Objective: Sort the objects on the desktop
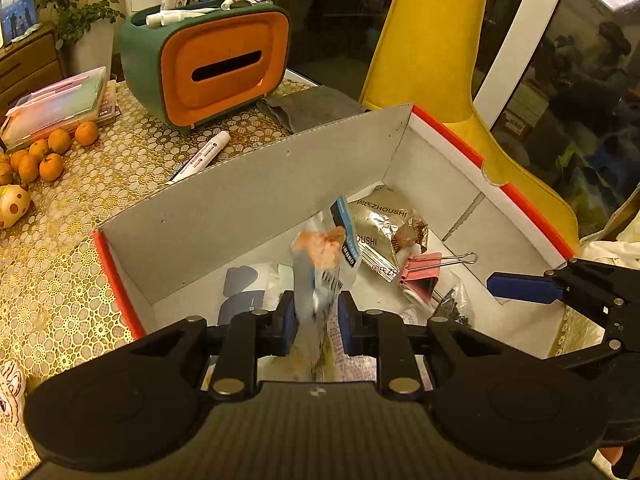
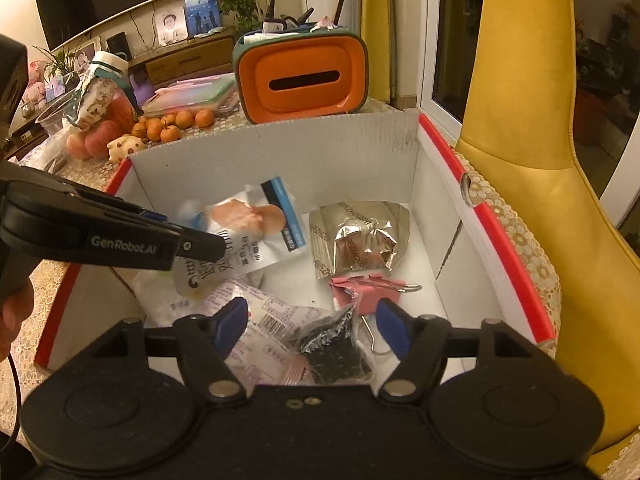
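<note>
A white cardboard box (image 1: pixel 256 200) with a red rim stands on the table. My left gripper (image 1: pixel 318 304) is shut on a white-and-blue snack packet (image 1: pixel 320 252), which hangs over the box's inside; from the right wrist view the packet (image 2: pixel 256 232) sticks out of that gripper (image 2: pixel 192 236). In the box lie a silver foil packet (image 2: pixel 360 240), a pink binder clip (image 2: pixel 360 288), a black packet (image 2: pixel 340 348) and a pink-printed packet (image 2: pixel 276 320). My right gripper (image 2: pixel 310 312) stands open just above the black packet, pressing on nothing. One of its fingers (image 1: pixel 520 286) shows at the right of the left wrist view.
Behind the box stands an orange-and-green tissue holder (image 1: pixel 216 68) with pens on top. A white marker (image 1: pixel 200 158), a grey cloth (image 1: pixel 312 106), several oranges (image 1: pixel 44 156) and a plastic case (image 1: pixel 56 108) lie on the patterned tablecloth. A yellow chair (image 2: pixel 520 160) is at the right.
</note>
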Demonstrator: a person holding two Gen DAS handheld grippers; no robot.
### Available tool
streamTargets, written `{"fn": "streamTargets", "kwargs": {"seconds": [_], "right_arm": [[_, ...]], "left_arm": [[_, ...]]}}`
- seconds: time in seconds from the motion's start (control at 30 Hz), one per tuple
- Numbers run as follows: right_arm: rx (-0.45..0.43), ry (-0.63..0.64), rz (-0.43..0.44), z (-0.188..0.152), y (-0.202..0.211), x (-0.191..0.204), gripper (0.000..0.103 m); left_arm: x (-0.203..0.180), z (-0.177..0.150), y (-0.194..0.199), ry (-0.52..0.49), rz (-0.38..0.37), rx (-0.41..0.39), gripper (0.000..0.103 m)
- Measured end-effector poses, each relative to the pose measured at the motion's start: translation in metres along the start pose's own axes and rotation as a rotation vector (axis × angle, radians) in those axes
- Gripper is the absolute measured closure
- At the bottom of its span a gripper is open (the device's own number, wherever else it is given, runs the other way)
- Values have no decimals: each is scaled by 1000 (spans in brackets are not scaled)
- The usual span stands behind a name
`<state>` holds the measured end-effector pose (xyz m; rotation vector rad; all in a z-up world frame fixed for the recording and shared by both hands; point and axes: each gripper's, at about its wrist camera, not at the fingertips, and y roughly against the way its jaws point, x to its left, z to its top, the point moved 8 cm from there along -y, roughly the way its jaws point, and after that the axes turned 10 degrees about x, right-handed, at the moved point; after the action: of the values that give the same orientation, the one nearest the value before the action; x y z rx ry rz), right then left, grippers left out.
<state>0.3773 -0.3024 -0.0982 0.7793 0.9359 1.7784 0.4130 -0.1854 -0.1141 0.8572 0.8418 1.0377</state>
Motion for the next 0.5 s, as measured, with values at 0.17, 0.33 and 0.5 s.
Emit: {"fn": "streamTargets", "kwargs": {"seconds": [0.17,0.33,0.5], "right_arm": [[-16,-11,9,-2,9,1,30],[-33,-7,21,-5,18,4,29],[-59,9,34,-6,31,9,29]], "left_arm": [[-2,-5,10,1,-7,-21,81],[-3,-11,23,11,-29,-46,49],[-7,-18,39,-20,-15,-77,38]]}}
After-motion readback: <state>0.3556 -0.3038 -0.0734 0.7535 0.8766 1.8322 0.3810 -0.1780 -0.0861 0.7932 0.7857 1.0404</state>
